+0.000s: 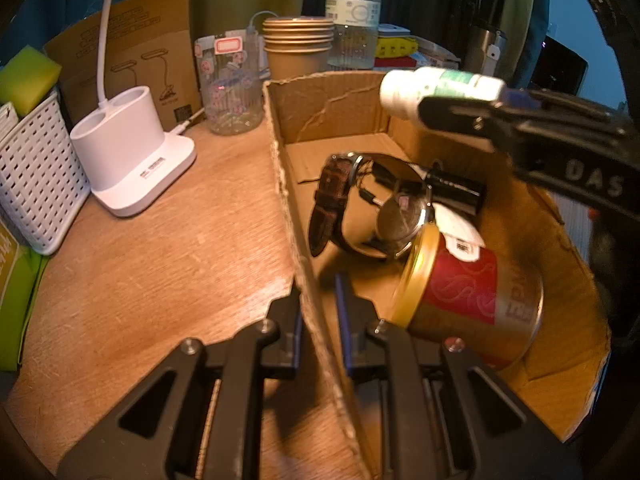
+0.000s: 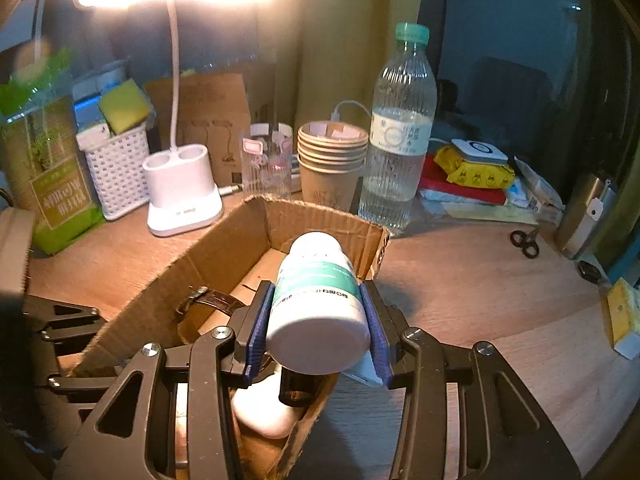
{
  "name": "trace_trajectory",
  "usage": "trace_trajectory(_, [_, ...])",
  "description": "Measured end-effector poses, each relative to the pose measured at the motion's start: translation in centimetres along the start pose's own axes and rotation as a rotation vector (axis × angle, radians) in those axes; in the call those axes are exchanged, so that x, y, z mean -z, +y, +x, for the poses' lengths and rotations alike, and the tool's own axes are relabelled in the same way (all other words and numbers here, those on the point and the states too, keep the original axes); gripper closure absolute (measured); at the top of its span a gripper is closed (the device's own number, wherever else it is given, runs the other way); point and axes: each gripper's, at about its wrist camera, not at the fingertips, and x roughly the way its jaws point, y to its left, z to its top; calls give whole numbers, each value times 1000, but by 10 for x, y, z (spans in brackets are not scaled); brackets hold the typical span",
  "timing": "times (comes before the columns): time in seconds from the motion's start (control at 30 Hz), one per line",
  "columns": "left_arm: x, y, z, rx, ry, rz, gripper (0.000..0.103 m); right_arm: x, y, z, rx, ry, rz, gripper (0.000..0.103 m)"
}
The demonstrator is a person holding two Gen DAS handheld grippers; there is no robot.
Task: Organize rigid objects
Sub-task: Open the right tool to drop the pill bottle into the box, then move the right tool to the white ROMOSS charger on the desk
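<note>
**Pill bottle held over the box**

The left gripper [image 1: 318, 312] straddles the near wall of the cardboard box [image 1: 286, 184], one finger either side, clenched on it. The right gripper [image 2: 318, 320] clamps a white pill bottle [image 2: 318, 300], lying sideways, above the box. Inside lie a red-and-gold tin [image 1: 472, 300] on its side and a wristwatch [image 1: 368, 204]. Beyond, on the wooden desk [image 1: 160, 256], stand a white lamp base [image 1: 132, 148], paper cups [image 2: 332, 160] and a water bottle [image 2: 400, 140].
</note>
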Motion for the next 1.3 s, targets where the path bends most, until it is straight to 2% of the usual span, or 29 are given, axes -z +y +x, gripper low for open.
trace_trajectory(0.13, [0, 0, 0, 0, 0, 0, 88, 1, 4, 4, 34, 5, -29, 58])
trace_trajectory(0.3, [0, 0, 0, 0, 0, 0, 88, 0, 3, 5, 36, 9, -27, 57])
trace_trajectory(0.43, [0, 0, -1, 0, 0, 0, 88, 1, 4, 5, 23, 18, -24, 44])
trace_trajectory(0.87, [0, 1, -1, 0, 0, 0, 88, 0, -6, -14, 10, -19, 31, 44])
trace_trajectory(1.3, [-1, 1, -2, 0, 0, 0, 88, 8, -41, -35, 53, -58, 121, 44])
